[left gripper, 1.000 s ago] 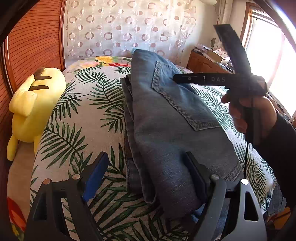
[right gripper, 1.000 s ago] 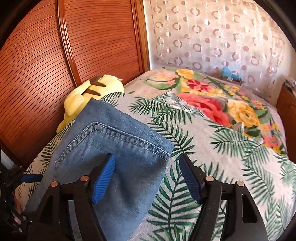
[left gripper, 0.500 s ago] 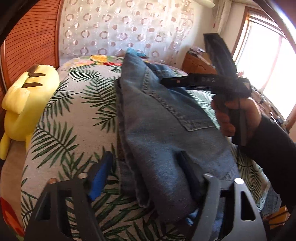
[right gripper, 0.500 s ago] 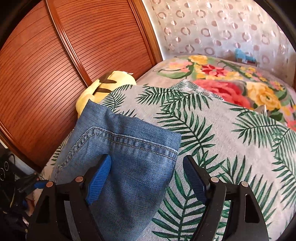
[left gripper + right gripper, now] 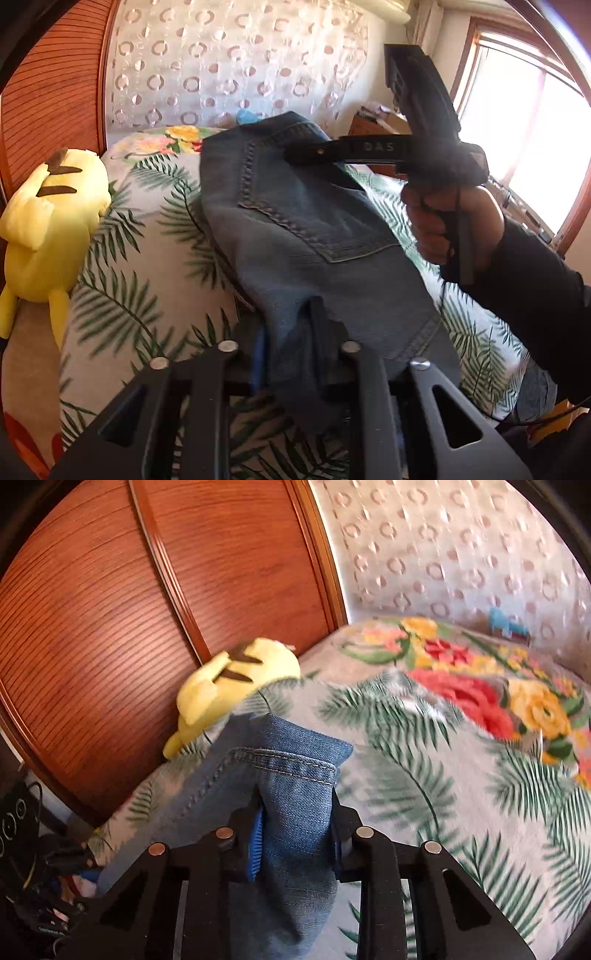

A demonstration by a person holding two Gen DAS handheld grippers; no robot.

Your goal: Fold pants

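A moment ago both our black grippers were wide open, but now our left gripper (image 5: pixel 291 354) and right gripper (image 5: pixel 295 834) are closing on the folded blue denim pants (image 5: pixel 314 236) on the leafy bedspread (image 5: pixel 140 280), so we can fold next.

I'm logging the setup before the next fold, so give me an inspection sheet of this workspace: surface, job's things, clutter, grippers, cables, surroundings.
Surface: bed under a palm-leaf and flower print cover.
Job's things: blue jeans lying partly folded on the bed, a back pocket facing up.
Clutter: yellow plush toy at the bed's edge by the wooden panel; small blue object near the curtain, too blurred to name.
Grippers: left gripper closing with bunched denim between its fingers; right gripper closing on a jeans end, held by a hand in a dark sleeve.
Cables: thin black cable hanging below that hand.
Surroundings: ribbed wooden panel, circle-patterned curtain, bright window.
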